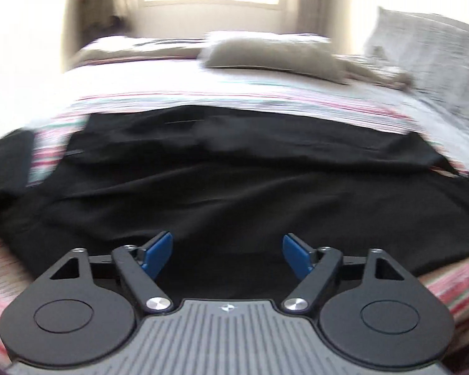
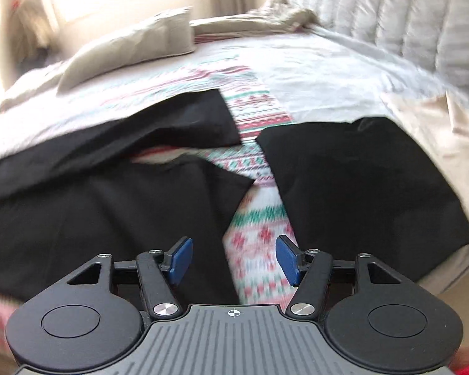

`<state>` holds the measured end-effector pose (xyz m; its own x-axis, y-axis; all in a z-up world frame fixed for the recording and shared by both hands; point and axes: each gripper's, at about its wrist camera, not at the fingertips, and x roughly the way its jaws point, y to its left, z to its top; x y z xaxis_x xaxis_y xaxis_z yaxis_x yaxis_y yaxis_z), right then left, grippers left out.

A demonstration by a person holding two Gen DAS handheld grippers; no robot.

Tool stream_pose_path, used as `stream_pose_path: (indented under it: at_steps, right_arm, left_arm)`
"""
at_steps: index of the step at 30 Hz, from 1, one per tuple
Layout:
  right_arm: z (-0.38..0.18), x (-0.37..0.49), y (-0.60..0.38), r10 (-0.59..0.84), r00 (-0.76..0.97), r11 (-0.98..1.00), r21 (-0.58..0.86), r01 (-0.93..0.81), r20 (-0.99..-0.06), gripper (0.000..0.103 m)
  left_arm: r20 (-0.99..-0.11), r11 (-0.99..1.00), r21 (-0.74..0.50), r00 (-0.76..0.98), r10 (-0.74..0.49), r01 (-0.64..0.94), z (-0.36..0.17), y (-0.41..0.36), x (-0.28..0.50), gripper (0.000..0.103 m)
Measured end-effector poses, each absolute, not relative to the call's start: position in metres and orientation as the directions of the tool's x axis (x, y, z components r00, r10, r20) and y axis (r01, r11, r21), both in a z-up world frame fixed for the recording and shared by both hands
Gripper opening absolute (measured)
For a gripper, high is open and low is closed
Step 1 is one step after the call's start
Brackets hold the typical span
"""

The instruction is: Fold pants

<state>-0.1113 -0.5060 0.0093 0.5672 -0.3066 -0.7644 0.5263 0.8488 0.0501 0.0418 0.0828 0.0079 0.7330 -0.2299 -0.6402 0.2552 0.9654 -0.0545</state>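
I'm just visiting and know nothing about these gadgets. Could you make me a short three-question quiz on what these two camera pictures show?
1. True or false: the left gripper is shut on the black pants.
2. In the right wrist view, what shows between the right gripper's fingers: A) patterned bedspread B) a shoe C) a book?
3. Fill in: a beige ____ lies far up the bed.

Key: 1 false; 2 A; 3 pillow.

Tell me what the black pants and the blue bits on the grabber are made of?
The black pants look like soft matte woven cloth: they crease and drape over the patterned bedspread without shine. The exact fibre can't be told. The blue pads on the left gripper look like smooth plastic or rubber, flat and evenly coloured; which one is unclear.
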Motion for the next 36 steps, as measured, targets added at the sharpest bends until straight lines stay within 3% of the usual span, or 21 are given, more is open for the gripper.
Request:
stream_pose_path:
  at_steps: [3,9,10,12,15,18,21,28,31,34,36]
  right_arm:
    - [-0.009,-0.092,-0.53,-0.324,0.553,0.798,0.092,0.596,-0.768,0.044]
    - [-0.04,-0.068,-0.563,-0.267,0.608,0.716,0.268,0.645,-0.748,0.043]
    - [-0.042,-0.066,-0.565,-0.269,0.618,0.71,0.281,0.646,-0.739,0.039]
    - [-0.045,-0.058,-0.564,-0.272,0.627,0.712,0.286,0.642,-0.73,0.009]
    - [-0.038,-0.049,-0.554,-0.351,0.592,0.746,0.166,0.645,-0.725,0.002]
    - [-0.021,-0.037,-0.547,-0.493,0.537,0.756,-0.032,0.654,-0.685,0.001]
    - [-0.014,-0.023,-0.546,-0.541,0.515,0.756,-0.117,0.643,-0.665,0.0]
    - [-0.057,0.018,-0.538,-0.685,0.323,0.683,-0.421,0.598,-0.653,0.0]
    - [-0.053,0.014,-0.545,-0.66,0.334,0.681,-0.348,0.644,-0.672,0.0]
    - [-0.029,0.001,-0.549,-0.566,0.424,0.719,-0.171,0.674,-0.707,0.012]
    - [-0.017,-0.003,-0.549,-0.507,0.484,0.736,-0.066,0.674,-0.713,0.029]
  left_arm:
    - [-0.63,0.935,-0.087,0.708,-0.32,0.344,-0.005,0.039,0.05,0.086]
    - [-0.642,0.877,-0.09,0.646,-0.413,0.471,-0.039,-0.02,0.066,0.088]
    - [-0.649,0.871,-0.085,0.636,-0.417,0.484,-0.045,-0.025,0.068,0.088]
    - [-0.676,0.861,-0.071,0.611,-0.412,0.504,-0.053,-0.039,0.07,0.088]
    - [-0.685,0.847,-0.046,0.601,-0.412,0.529,-0.058,-0.045,0.071,0.092]
    - [-0.687,0.835,-0.031,0.595,-0.417,0.549,-0.06,-0.043,0.066,0.096]
    - [-0.685,0.826,-0.015,0.596,-0.419,0.563,-0.063,-0.046,0.066,0.099]
    - [-0.687,0.82,-0.01,0.592,-0.422,0.572,-0.063,-0.042,0.063,0.101]
    - [-0.698,0.831,-0.041,0.579,-0.42,0.554,-0.054,-0.039,0.066,0.101]
    - [-0.67,0.834,-0.063,0.596,-0.443,0.549,-0.035,-0.038,0.074,0.101]
    - [-0.654,0.83,-0.057,0.608,-0.45,0.554,-0.021,-0.043,0.086,0.101]
